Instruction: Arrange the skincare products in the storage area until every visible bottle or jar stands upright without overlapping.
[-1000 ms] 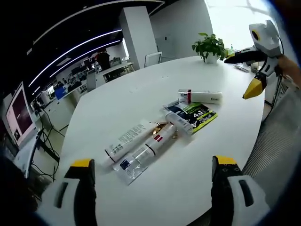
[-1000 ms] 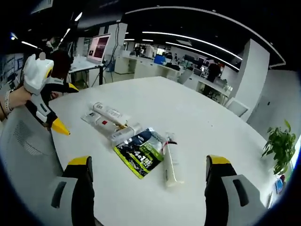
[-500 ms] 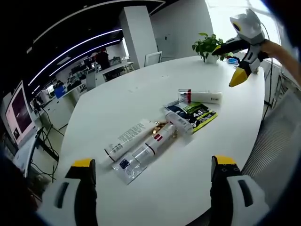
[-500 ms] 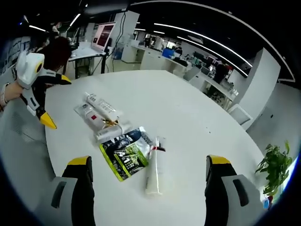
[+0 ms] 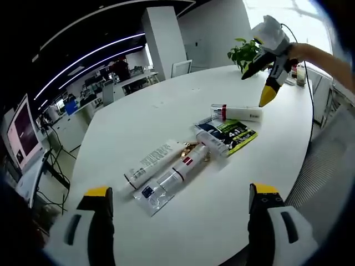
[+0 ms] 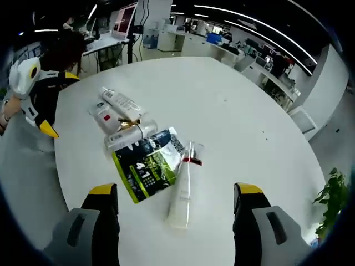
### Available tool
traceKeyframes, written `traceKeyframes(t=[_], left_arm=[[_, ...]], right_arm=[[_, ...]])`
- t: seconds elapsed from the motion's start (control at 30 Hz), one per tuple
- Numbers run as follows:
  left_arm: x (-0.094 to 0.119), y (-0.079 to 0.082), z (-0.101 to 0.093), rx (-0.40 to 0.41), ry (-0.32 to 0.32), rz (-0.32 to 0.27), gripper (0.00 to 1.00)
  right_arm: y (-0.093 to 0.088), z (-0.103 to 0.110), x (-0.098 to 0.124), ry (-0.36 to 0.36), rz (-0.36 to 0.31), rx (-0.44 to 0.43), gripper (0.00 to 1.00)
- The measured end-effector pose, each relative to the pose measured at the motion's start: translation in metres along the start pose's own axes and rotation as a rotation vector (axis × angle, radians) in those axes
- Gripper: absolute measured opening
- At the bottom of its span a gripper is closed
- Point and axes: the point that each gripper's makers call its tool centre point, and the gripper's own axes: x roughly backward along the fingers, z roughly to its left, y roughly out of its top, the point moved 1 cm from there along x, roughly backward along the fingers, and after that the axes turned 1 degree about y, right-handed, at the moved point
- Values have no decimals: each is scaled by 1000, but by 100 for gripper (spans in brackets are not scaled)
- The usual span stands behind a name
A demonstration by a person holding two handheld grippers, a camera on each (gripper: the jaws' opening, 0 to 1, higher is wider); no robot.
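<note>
Centrally on the round white table (image 5: 166,111), the skincare tubes (image 5: 166,166) and a green sachet (image 6: 145,166) lie flat, clustered, well clear of every edge. Left gripper (image 5: 180,221) and right gripper (image 6: 176,219) hang above, jaws spread, holding nothing.

Wide-open tool (image 6: 173,194) above white tube (image 6: 183,188)
</note>
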Motion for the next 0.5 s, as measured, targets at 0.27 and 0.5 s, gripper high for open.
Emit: traceKeyframes(t=[0.27,0.5], left_arm=[[0,0,1,0,7,3,97],[-1,-2,0,-7,6,11,97]], right_arm=[[-15,-7,-18,40,70,-18,69],[-21,-13,-33,75,106,-46,58]])
